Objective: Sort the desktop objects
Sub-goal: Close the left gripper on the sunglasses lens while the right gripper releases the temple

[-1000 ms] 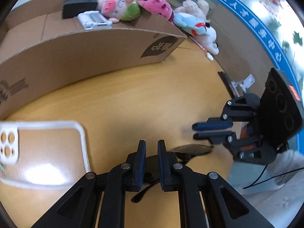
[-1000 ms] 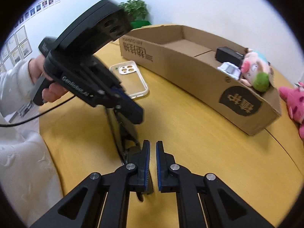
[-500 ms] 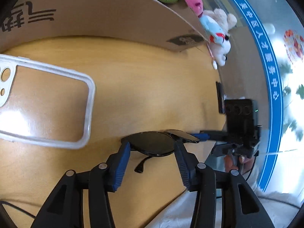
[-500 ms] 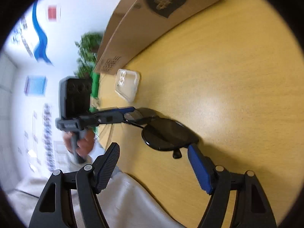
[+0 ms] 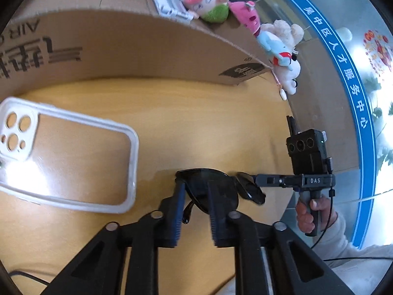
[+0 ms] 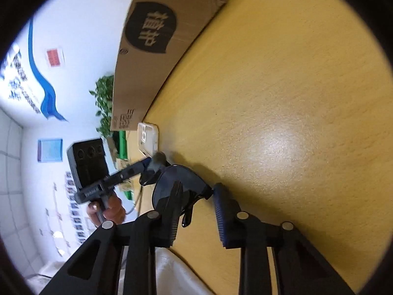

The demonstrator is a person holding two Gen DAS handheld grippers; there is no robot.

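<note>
The sunglasses [image 5: 208,186] lie at the near edge of the wooden table [image 5: 196,123], dark lenses facing up, one folded arm curling beneath them toward the camera. Both grippers work on them at once. The left gripper [image 5: 195,196] straddles one lens, and its jaws are closing with that lens between them; the pads appear to touch the frame, though the dark plastic makes the contact hard to read. The right gripper [image 6: 196,196] comes in from the other end, its jaws also closing around the second lens; in its own view the left finger overlaps the lens while the right finger stands just clear of the frame's corner. In the left wrist view, its fingertips [image 5: 255,180] meet the far lens.

The step in hand seems to be the pickup of the sunglasses, shared between two hands. Next comes a firm hold on the frame rather than the slippery lens, then a level lift toward the cardboard box [image 5: 147,49] behind, which already holds a plush pig [image 5: 203,0] and small gadgets. A clear phone case [image 5: 68,162] lies beside the sunglasses, still to be sorted.
</note>
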